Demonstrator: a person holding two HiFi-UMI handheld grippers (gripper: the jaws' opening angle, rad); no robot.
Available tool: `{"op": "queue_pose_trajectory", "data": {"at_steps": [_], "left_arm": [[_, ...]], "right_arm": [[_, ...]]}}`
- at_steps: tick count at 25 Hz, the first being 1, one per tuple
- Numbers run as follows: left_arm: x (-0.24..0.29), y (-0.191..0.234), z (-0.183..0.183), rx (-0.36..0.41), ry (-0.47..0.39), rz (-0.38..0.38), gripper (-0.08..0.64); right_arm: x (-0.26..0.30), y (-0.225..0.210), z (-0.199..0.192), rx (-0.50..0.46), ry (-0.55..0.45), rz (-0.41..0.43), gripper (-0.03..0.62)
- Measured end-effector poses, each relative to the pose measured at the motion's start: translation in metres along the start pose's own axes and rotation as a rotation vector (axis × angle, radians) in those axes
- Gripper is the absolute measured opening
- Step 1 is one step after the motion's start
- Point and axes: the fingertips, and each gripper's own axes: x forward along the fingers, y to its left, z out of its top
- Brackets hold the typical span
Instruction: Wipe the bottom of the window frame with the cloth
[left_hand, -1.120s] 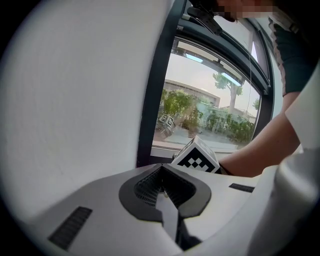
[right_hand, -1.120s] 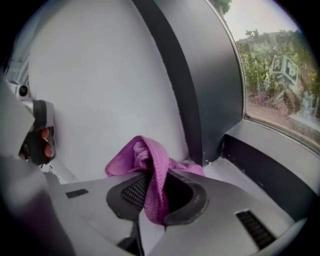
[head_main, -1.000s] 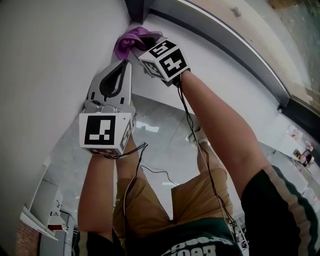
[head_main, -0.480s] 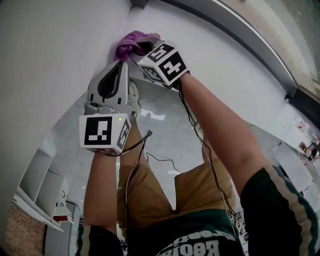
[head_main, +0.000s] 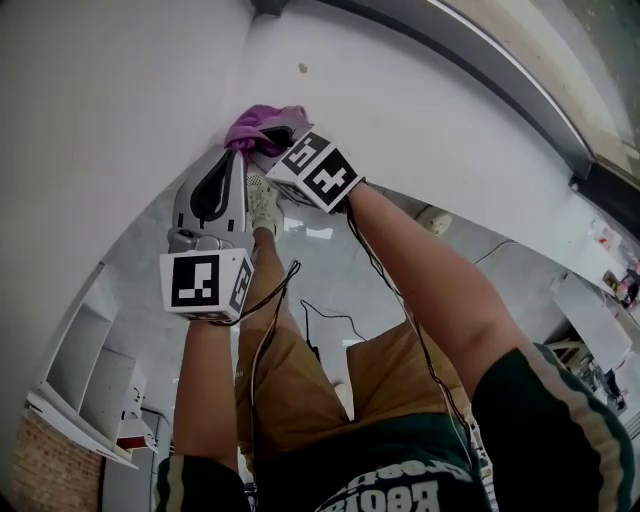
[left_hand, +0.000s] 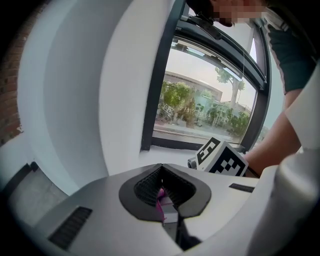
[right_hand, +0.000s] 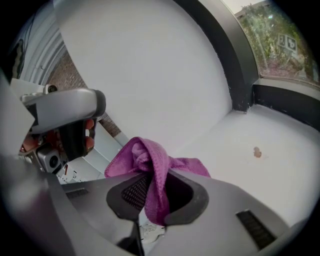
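**A:** What sits closest?

**B:** The person's forearms (head_main: 430, 270), reaching away from the head camera with a gripper in each hand. The left gripper (head_main: 238, 156) lies along the white side wall (head_main: 120, 90), and its marker cube (head_main: 205, 280) is the part nearest the body.

**A:** Is its claw apart?

**B:** No. In the left gripper view the two jaws meet along a seam, closed up. A thin purple sliver (left_hand: 161, 200) shows in the hollow between the pads. I cannot tell whether it is pinched there or only seen through the gap.

**A:** And the other one?

**B:** The right gripper (head_main: 272, 140) is just beside the left, a little farther out. Its jaws are clamped on the purple cloth (right_hand: 150, 160). One fold runs down through the hollow between the pads, and the rest is bunched up in front of the tips.

**A:** Where does the cloth rest?

**B:** On the white sill (right_hand: 280, 135), at its near edge and close against the side wall. The left gripper's tip is right next to it.

**A:** Farther on?

**B:** A small brown speck (right_hand: 257, 152) lies on the sill, between the cloth and the dark window frame (right_hand: 239, 70). The frame's bottom rail is well apart from the cloth.

**A:** Beyond that?

**B:** Glass, then trees (left_hand: 185, 105) and buildings outside.
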Motion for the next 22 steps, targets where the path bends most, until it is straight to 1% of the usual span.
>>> {"op": "queue_pose_trajectory", "data": {"at_steps": [3, 6, 9, 12, 14, 19, 22], "left_arm": [[0.002, -0.006, -0.007, -0.003, 0.021, -0.004, 0.009], [0.004, -0.010, -0.008, -0.009, 0.020, -0.012, 0.009], [0.002, -0.006, -0.010, -0.010, 0.026, -0.005, 0.009], [0.000, -0.003, -0.009, 0.008, 0.032, -0.008, 0.009], [0.002, -0.002, -0.007, 0.018, 0.030, -0.008, 0.009], [0.005, -0.018, -0.013, 0.060, 0.050, -0.045, 0.009], [0.010, -0.034, -0.021, 0.065, 0.068, -0.067, 0.009]], "right_arm": [[-0.002, 0.006, -0.007, 0.035, -0.006, 0.011, 0.072], [-0.005, 0.004, -0.009, 0.082, -0.017, 0.008, 0.072], [-0.006, 0.005, -0.012, 0.084, -0.017, -0.011, 0.072], [-0.006, 0.006, -0.014, 0.096, -0.025, -0.020, 0.072], [-0.007, 0.001, -0.013, 0.088, -0.028, -0.028, 0.072], [-0.021, -0.003, -0.029, 0.123, -0.030, -0.060, 0.072], [-0.036, -0.007, -0.046, 0.142, -0.022, -0.082, 0.074]]}}
